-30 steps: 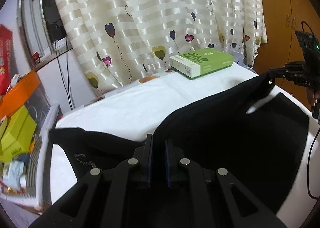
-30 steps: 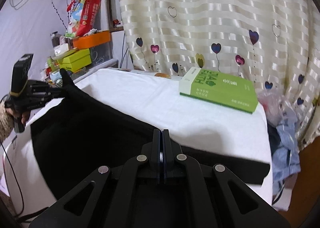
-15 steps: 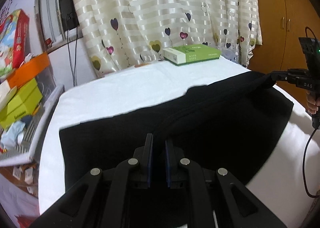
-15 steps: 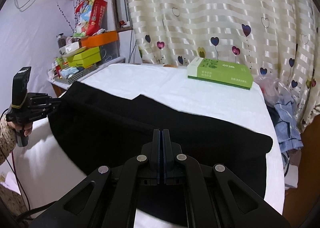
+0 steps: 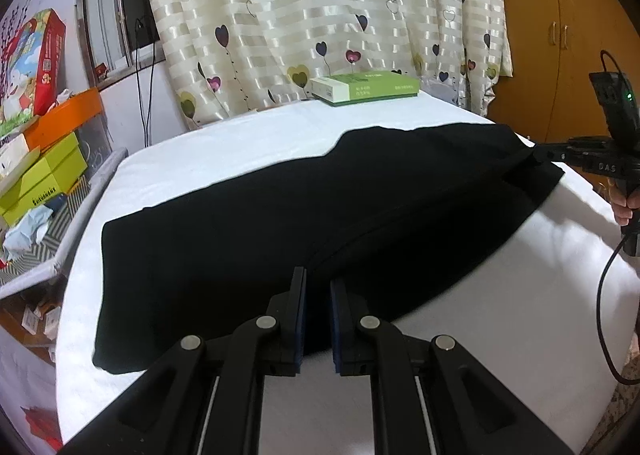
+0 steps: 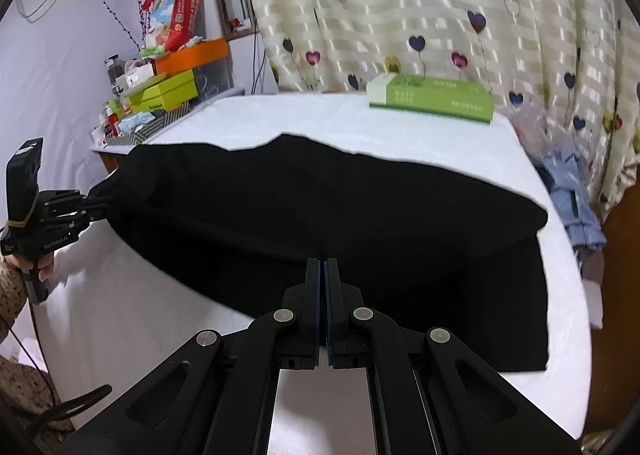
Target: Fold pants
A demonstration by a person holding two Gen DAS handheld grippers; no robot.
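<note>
Our left gripper has its fingers drawn in around a bunched edge of the black pants, with a narrow gap between the pads filled by dark cloth; we judge it clamped on the fabric. Our right gripper has its fingers pressed together with a thin layer of the same pants pinched between them at the opposite end.

Outward from the fingers, the pants lie spread across the white table cover, folded over lengthwise, the upper layer sitting on a lower one that shows past its edge near our right gripper. The green box sits well beyond the pants, at the far edge of the cover by the heart-print curtain. The stacked cardboard boxes stand off the table, past the pants' left end.

The step in hand looks like laying the folded length flat. To do it well, we should keep even tension between both ends so the cloth does not sag in the middle, lower both grippers level, and line the upper edge with the lower one before letting go. Released early, the soft fabric may spring back and wrinkle.
</note>
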